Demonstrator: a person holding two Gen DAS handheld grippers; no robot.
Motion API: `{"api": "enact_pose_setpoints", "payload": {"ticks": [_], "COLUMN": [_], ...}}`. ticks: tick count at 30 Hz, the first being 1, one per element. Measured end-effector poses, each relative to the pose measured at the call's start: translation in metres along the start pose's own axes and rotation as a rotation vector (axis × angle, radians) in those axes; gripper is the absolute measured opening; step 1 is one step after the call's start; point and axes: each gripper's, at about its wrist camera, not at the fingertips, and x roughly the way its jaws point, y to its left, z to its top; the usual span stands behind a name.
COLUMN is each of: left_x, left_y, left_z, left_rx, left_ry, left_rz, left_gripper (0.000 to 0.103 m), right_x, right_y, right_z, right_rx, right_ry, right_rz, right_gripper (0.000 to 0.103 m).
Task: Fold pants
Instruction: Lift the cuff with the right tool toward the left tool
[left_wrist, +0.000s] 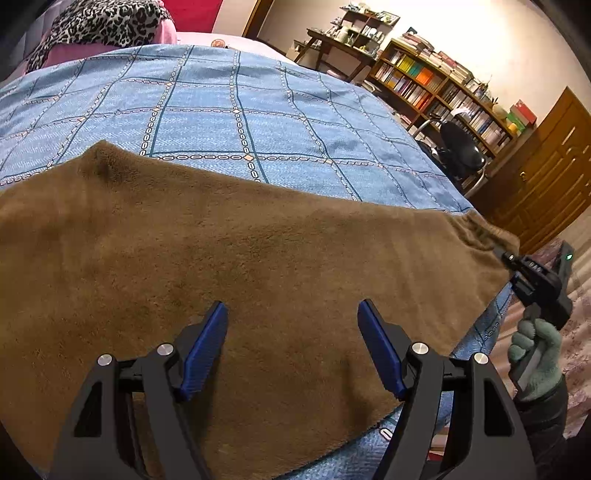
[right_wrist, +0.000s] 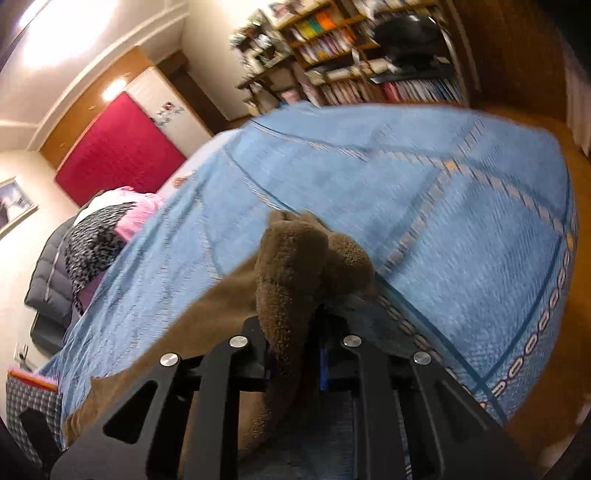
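Note:
Brown fleece pants (left_wrist: 229, 251) lie spread flat across the blue checked bedspread (left_wrist: 229, 110). My left gripper (left_wrist: 291, 314) is open, its blue pads hovering over the near part of the pants and holding nothing. My right gripper (left_wrist: 506, 256) is at the pants' elastic waistband at the right end, held by a gloved hand (left_wrist: 535, 350). In the right wrist view the right gripper (right_wrist: 295, 295) is shut on a bunched fold of the pants (right_wrist: 295, 254), which covers its fingertips.
The bedspread (right_wrist: 424, 192) covers the bed up to its right edge. A leopard-print cloth (left_wrist: 107, 22) and pink bedding lie at the bed's head. A bookshelf (left_wrist: 436, 85), a black chair (left_wrist: 461, 147) and a wooden cabinet (left_wrist: 546, 173) stand beyond the right side.

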Motion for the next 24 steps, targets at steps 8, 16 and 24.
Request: {"api": "enact_pose_setpoints", "payload": {"ticks": [8,16,24], "left_x": [-0.008,-0.018,-0.028], "left_y": [0.005,0.011,0.026], "left_z": [0.006,0.014,0.014], "left_rx": [-0.044,-0.083,-0.135], "left_ry": [-0.007,-0.040,-0.069], "left_rz": [-0.051,-0.107,-0.151], "left_gripper": [0.073,0.073,0.073], "right_x": [-0.023,-0.025,-0.008], "right_y": [0.090,0.174,0.243], "right_z": [-0.006,-0.032,-0.087], "right_rx": [-0.228,-0.364,-0.519], "right_ry": [-0.052,-0.033,0.074], "right_rz": [0.085,0.211,0.300], "right_gripper": [0.016,0.016,0.016]}}
